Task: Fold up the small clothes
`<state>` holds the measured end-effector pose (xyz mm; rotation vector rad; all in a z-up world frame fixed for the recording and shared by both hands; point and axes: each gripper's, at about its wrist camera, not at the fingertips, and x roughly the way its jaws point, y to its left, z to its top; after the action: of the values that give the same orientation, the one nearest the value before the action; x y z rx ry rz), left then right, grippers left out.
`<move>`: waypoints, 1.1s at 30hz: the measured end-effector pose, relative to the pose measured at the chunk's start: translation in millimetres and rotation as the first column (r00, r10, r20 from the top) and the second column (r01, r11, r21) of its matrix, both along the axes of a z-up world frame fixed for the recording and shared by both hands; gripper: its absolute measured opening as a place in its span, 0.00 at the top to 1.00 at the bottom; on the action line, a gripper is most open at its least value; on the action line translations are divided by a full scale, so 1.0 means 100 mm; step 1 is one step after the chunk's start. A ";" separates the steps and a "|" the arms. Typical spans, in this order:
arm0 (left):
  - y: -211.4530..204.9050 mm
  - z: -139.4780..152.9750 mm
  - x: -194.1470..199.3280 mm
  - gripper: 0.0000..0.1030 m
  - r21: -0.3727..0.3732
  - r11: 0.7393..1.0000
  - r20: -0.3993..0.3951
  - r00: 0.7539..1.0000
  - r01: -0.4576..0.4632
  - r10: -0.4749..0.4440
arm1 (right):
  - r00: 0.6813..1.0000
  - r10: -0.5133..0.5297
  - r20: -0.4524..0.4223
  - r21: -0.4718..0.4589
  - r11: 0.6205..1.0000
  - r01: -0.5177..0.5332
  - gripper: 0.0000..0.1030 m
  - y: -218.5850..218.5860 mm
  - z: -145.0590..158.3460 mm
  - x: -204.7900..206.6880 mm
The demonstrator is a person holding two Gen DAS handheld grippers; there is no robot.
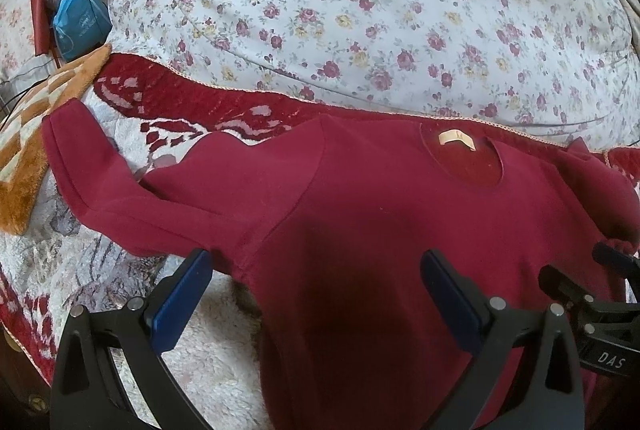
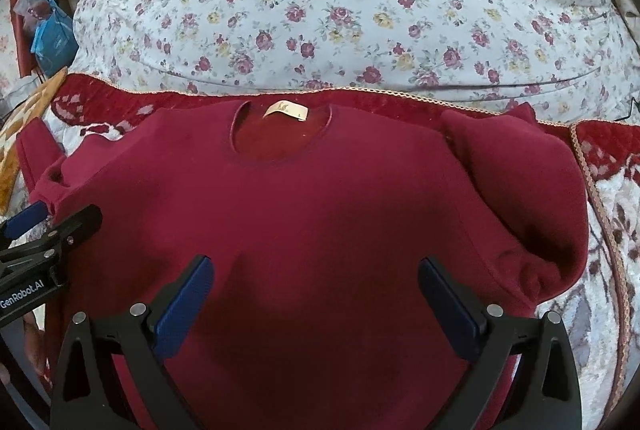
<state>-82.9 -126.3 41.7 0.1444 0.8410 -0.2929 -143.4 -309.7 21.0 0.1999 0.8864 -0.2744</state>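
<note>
A dark red sweater (image 2: 320, 209) lies flat on a patterned blanket, neck hole with a beige label (image 2: 286, 111) at the far side. In the left wrist view the same sweater (image 1: 380, 209) stretches its left sleeve (image 1: 100, 169) out to the left. The right sleeve (image 2: 528, 189) is folded in over the body. My left gripper (image 1: 316, 270) hovers open over the sweater's left armpit area, nothing between its blue pads. My right gripper (image 2: 316, 278) stands open above the sweater's lower chest. Each gripper shows at the edge of the other's view.
A large floral pillow or duvet (image 2: 340, 1) fills the far side. The red and white blanket (image 1: 120, 270) covers the bed. An orange checked plush mat (image 1: 36, 133) lies at the left. A blue bag (image 1: 80, 21) and clutter sit at the far left.
</note>
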 end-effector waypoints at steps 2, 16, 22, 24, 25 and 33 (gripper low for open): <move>0.00 0.00 0.00 0.00 -0.002 1.000 -0.001 1.000 0.000 0.000 | 1.000 0.007 0.010 0.004 1.000 -0.007 0.00 0.01 0.01 -0.01; 0.00 0.00 0.00 0.00 0.001 1.000 0.001 1.000 0.000 0.000 | 0.999 0.036 -0.012 -0.028 0.999 -0.037 0.00 0.11 0.01 0.03; 0.02 0.01 0.01 0.00 -0.005 1.000 -0.001 1.000 0.002 -0.002 | 0.999 0.035 -0.018 0.020 0.999 -0.035 0.00 0.09 -0.03 0.02; 0.03 0.02 0.01 0.00 -0.007 1.000 0.002 1.000 -0.001 0.001 | 0.999 0.030 -0.019 0.016 0.999 -0.029 0.00 0.08 -0.03 0.03; 0.06 0.04 0.03 0.00 -0.013 1.000 0.006 1.000 -0.011 0.011 | 0.999 0.031 -0.017 0.023 0.999 -0.031 0.00 0.07 -0.03 0.02; 0.66 0.15 0.34 0.00 0.033 0.972 0.023 0.973 -0.232 0.231 | 0.999 0.042 -0.026 0.077 0.996 -0.040 0.00 0.06 -0.07 0.03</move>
<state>-49.2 -60.6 57.2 0.0809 0.8357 -0.0574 -140.7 -303.6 14.0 0.2489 0.9276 -0.2059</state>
